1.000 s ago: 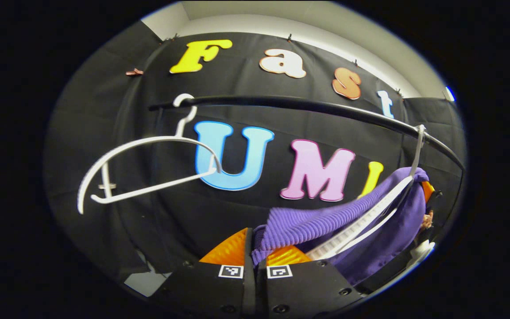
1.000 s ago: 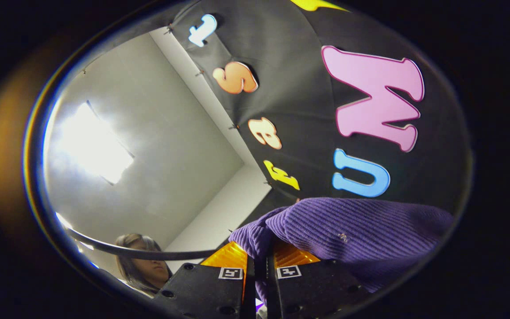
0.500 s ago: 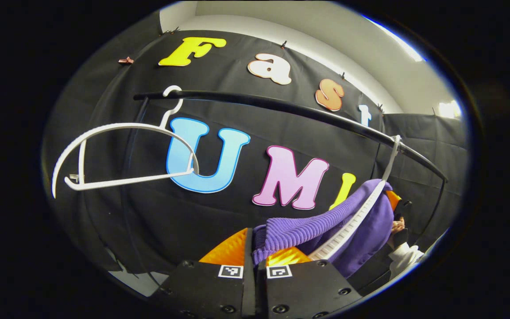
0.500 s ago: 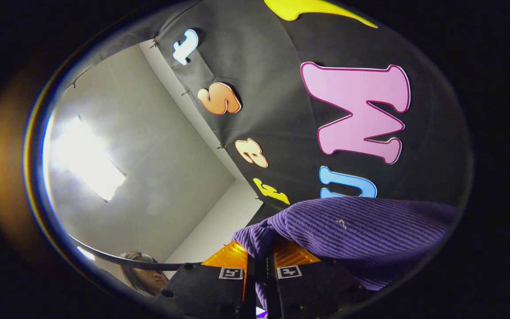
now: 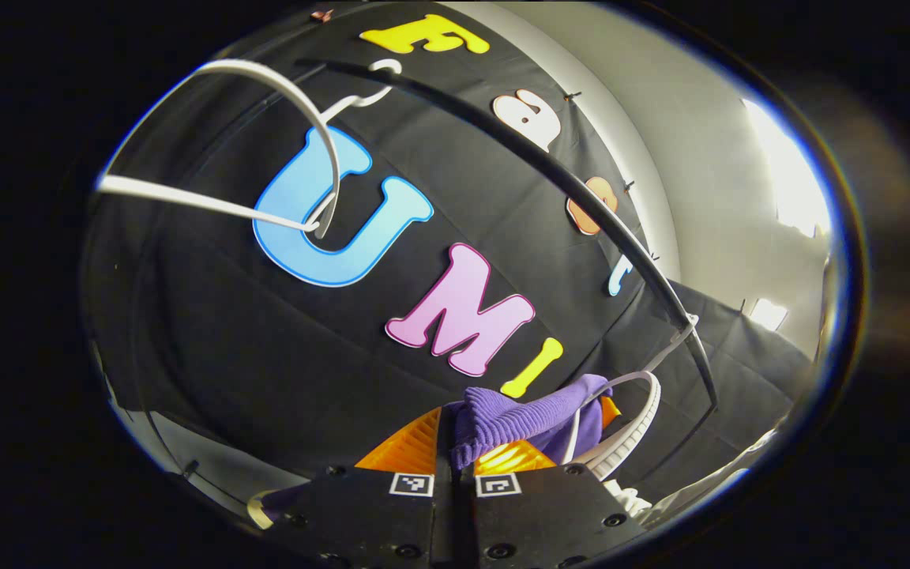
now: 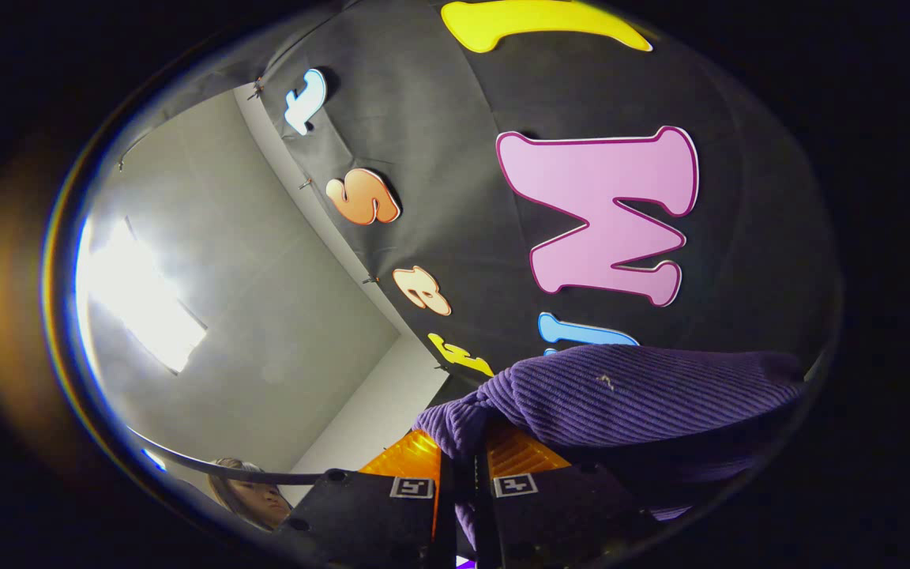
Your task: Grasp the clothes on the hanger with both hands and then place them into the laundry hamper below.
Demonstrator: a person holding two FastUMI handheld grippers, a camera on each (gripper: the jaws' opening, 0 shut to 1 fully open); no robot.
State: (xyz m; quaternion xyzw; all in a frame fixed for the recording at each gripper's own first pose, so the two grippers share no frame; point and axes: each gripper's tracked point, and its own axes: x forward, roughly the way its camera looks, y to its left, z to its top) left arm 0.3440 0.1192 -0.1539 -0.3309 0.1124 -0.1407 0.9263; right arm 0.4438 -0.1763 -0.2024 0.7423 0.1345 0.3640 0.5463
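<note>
A purple ribbed knit garment (image 5: 530, 419) is pinched at the bottom of the left gripper view by my left gripper (image 5: 455, 454), shut on a fold of it. Just behind the cloth a white hanger (image 5: 630, 431) hangs from the black rail (image 5: 565, 186), its arm curving round the garment. In the right gripper view my right gripper (image 6: 459, 458) is shut on another fold of the same purple garment (image 6: 629, 391), which spreads to the right over its fingers. The hamper is out of sight.
A second, bare white hanger (image 5: 265, 142) hangs on the rail at the upper left of the left gripper view. A person's head (image 6: 246, 498) shows low in the right gripper view under a thin dark bar. Grey ceiling and a bright lamp (image 6: 139, 308) lie beyond.
The left gripper view has tilted and swung, so rail and hangers now run diagonally. The purple garment has bunched up close to my left fingers, off the hanger's long arm. The right gripper view turned slightly.
</note>
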